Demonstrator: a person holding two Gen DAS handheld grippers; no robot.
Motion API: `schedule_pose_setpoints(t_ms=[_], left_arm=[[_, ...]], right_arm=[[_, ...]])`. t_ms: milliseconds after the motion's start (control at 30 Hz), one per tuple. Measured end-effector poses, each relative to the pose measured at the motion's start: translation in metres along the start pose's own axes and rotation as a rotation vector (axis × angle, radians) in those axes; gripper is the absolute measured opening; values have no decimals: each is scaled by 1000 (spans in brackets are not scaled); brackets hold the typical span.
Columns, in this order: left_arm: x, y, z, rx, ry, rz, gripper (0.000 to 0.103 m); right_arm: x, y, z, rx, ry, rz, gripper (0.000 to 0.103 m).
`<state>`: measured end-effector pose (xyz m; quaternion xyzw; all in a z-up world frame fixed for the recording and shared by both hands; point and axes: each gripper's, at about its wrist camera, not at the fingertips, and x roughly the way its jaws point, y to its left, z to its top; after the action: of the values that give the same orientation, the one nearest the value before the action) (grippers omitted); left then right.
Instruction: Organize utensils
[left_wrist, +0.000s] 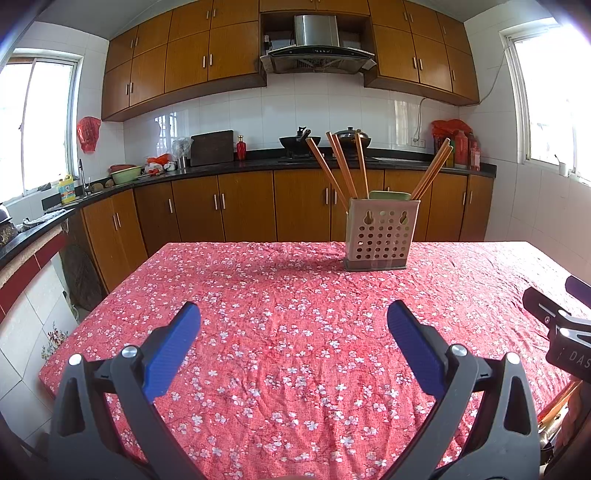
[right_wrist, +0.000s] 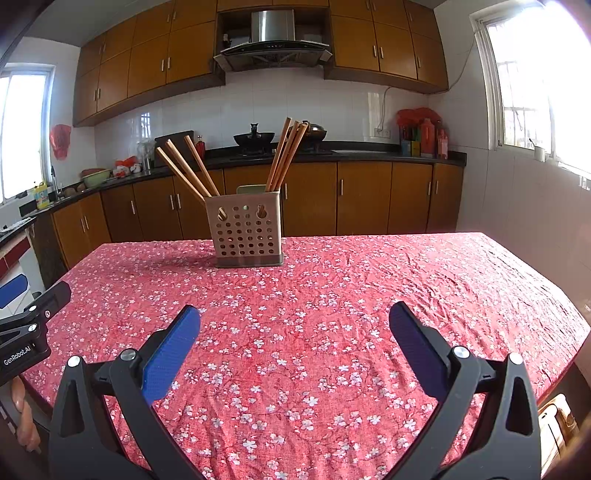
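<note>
A beige perforated utensil holder (left_wrist: 380, 232) stands near the far edge of the table; it also shows in the right wrist view (right_wrist: 245, 230). Several wooden chopsticks (left_wrist: 341, 164) lean out of it, some left, some right (right_wrist: 286, 155). My left gripper (left_wrist: 293, 314) is open and empty, held above the near part of the table, well short of the holder. My right gripper (right_wrist: 293, 314) is open and empty at a similar distance. No loose utensil shows on the table.
The table carries a red floral cloth (left_wrist: 295, 332). The right gripper's body shows at the left view's right edge (left_wrist: 557, 325), the left gripper's at the right view's left edge (right_wrist: 26, 325). Kitchen counter (left_wrist: 258, 162) and cabinets stand behind.
</note>
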<state>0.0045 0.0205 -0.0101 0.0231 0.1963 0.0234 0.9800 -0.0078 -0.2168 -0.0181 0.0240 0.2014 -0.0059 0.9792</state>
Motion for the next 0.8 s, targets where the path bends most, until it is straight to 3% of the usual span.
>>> schedule_pose_setpoints(t_ms=[800], left_arm=[[0,0,-2,-2,2,1,99]], right_arm=[[0,1,0,2,1,0,101]])
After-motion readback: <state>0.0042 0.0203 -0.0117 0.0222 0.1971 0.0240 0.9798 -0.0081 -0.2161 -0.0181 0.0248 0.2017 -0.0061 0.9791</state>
